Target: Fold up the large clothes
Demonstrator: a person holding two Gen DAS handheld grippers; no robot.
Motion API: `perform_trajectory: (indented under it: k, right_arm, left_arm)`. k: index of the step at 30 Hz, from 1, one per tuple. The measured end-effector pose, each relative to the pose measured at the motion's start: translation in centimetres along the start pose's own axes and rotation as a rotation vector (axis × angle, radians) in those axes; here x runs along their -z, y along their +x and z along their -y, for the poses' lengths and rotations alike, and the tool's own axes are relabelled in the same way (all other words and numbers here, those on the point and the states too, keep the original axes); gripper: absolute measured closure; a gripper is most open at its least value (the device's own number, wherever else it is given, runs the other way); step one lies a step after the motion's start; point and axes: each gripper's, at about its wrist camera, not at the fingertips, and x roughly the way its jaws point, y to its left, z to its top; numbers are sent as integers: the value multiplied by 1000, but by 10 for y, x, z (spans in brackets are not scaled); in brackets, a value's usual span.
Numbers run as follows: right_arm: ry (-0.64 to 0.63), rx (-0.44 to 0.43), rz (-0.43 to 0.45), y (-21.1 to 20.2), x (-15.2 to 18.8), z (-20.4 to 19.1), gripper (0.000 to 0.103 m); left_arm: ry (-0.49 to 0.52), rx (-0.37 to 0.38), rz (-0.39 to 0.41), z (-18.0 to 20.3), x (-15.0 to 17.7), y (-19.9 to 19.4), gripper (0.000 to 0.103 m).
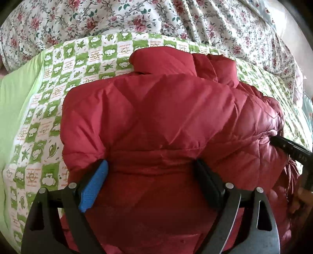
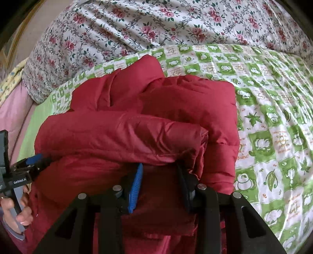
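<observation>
A red quilted down jacket [image 1: 156,109] lies bunched and partly folded on the green-and-white checked bedsheet [image 1: 58,82]. My left gripper [image 1: 150,168] has its jaws wide apart with the jacket's thick near edge bulging between them. My right gripper [image 2: 159,172] holds a fold of the same jacket [image 2: 137,125] between its jaws, which stand narrower. The right gripper's black body shows at the jacket's right side in the left wrist view [image 1: 289,146]. The left gripper [image 2: 29,162] shows at the jacket's left side in the right wrist view, with the hand that holds it.
A floral quilt [image 1: 137,17] is heaped behind the jacket along the far side of the bed and also shows in the right wrist view [image 2: 137,25]. Bare checked sheet [image 2: 273,117] lies to the right of the jacket. A pink surface [image 2: 13,109] lies far left.
</observation>
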Motion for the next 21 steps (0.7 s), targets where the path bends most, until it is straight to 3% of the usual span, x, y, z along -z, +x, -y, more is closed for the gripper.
perform_trajectory:
  k: [4, 7, 9, 10, 15, 17, 21]
  right_arm:
    - [-5, 4, 4, -1, 1, -5, 67]
    - [-4, -4, 7, 1, 1, -6, 64]
    - [-9, 1, 7, 1, 1, -7, 64]
    - [-12, 4, 7, 1, 1, -8, 64]
    - [-17, 4, 6, -4, 0, -11, 64]
    - [-30, 16, 25, -17, 1, -16, 64]
    - [-120, 89, 65, -32, 6, -32, 53]
  left_arm:
    - [-45, 0, 31, -3, 3, -20, 13]
    - [-83, 140, 140, -4, 8, -52, 13]
    - [-64, 178, 171, 5, 6, -61, 13]
    - [-44, 173, 163, 11, 5, -60, 13]
    - [25, 7, -9, 27, 4, -4, 12]
    - [17, 10, -3, 24, 6, -1, 11]
    - [9, 11, -9, 20, 6, -1, 9]
